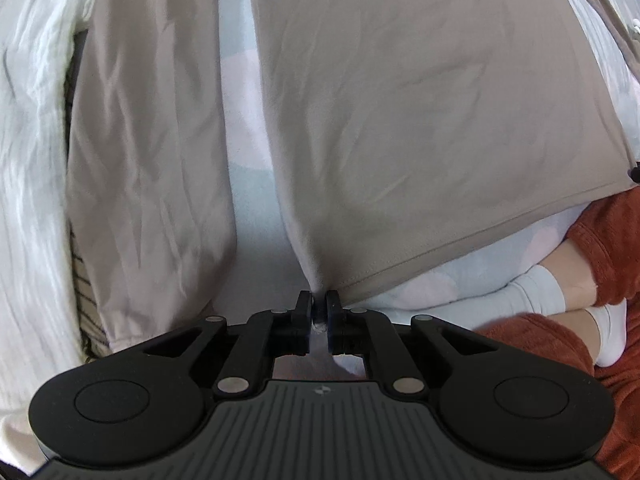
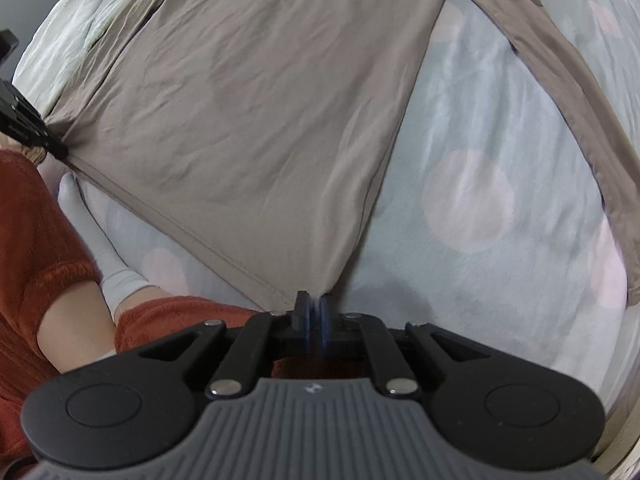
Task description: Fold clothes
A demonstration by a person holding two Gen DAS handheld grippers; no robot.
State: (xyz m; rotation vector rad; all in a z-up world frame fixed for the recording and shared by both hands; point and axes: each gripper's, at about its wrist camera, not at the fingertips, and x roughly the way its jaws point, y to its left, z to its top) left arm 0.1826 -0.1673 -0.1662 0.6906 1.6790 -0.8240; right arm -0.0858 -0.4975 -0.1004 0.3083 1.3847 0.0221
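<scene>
A beige long-sleeved shirt (image 1: 420, 120) lies spread on a pale blue sheet with pink dots (image 2: 480, 160). In the left wrist view my left gripper (image 1: 319, 308) is shut on one hem corner, and the cloth pulls to a point between its pads. One sleeve (image 1: 140, 160) lies to the left of the body. In the right wrist view my right gripper (image 2: 316, 304) pinches the other hem corner of the shirt (image 2: 260, 100). The other sleeve (image 2: 580, 120) trails down the right. My left gripper (image 2: 60, 154) shows at the left edge, on the far corner of the taut hem.
A person sits just behind the hem in rust-coloured fleece (image 2: 32, 240), with bare shins and white socks (image 1: 528, 292) on the sheet. A crumpled white quilt (image 1: 32, 160) lies along the left side, with a striped cloth (image 1: 86, 312) under it.
</scene>
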